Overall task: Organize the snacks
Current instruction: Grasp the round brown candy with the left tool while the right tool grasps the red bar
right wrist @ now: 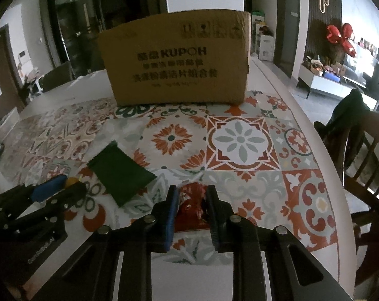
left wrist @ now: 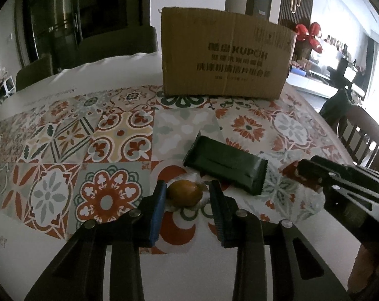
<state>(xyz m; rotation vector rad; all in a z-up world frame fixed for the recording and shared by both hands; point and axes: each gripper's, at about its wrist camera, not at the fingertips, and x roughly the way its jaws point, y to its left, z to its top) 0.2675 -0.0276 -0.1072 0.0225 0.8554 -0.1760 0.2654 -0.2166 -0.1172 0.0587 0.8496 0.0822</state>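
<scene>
A yellow-brown snack in a clear wrapper (left wrist: 185, 192) lies on the patterned tablecloth between the fingers of my left gripper (left wrist: 187, 188), which closes on its sides. A dark green snack packet (left wrist: 226, 164) lies just beyond it, also in the right wrist view (right wrist: 121, 171). My right gripper (right wrist: 192, 193) is shut on a red snack packet (right wrist: 192, 200) at the table surface; it shows in the left wrist view (left wrist: 298, 174). The left gripper appears at the left of the right wrist view (right wrist: 64, 185).
A brown cardboard box (left wrist: 224, 55) stands at the far side of the table, also in the right wrist view (right wrist: 177, 60). Wooden chairs (right wrist: 360, 165) stand at the table's right edge. A dark chair back (left wrist: 116, 42) is behind the table.
</scene>
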